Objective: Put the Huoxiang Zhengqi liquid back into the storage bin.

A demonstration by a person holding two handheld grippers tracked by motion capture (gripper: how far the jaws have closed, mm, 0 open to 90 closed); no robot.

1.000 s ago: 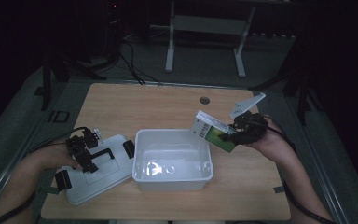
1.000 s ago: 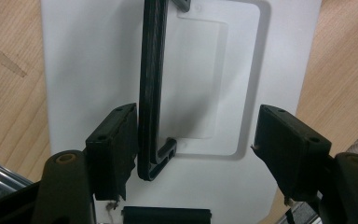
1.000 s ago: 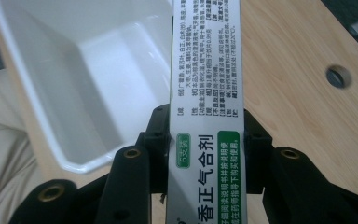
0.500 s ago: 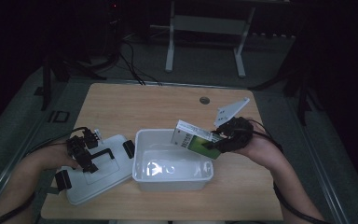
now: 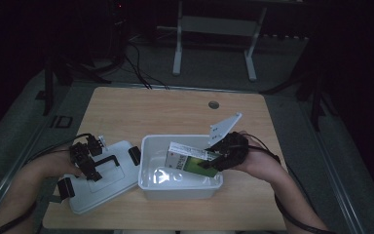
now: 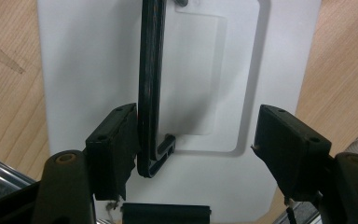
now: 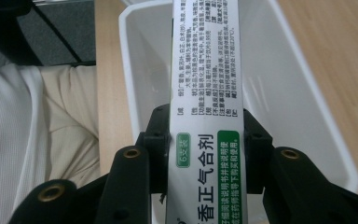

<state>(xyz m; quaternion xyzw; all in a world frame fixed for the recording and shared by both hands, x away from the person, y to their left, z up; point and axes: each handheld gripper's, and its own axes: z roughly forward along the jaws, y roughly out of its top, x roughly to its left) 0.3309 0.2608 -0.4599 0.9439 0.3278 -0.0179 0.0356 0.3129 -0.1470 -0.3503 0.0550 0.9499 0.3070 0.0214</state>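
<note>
1. Lower now than half a second ago, the box (image 5: 187, 159) sits tilted inside the white tub (image 5: 146, 146).
2. Right gripper (image 5: 217, 160) clamps the box.
3. Left gripper (image 5: 88, 158) gapes open over the lid (image 5: 112, 183), one jaw touching its black handle (image 6: 148, 88).

Left gripper (image 5: 88, 158) points down, jaws spread wide. Right gripper (image 5: 213, 161) reaches toward the left one, jaws clamped together, forearm angled inward.

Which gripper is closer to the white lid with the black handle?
Left. The left gripper hangs right over the white lid, jaws open beside its black handle. The right gripper is off at the white bin, holding a medicine box.
</note>
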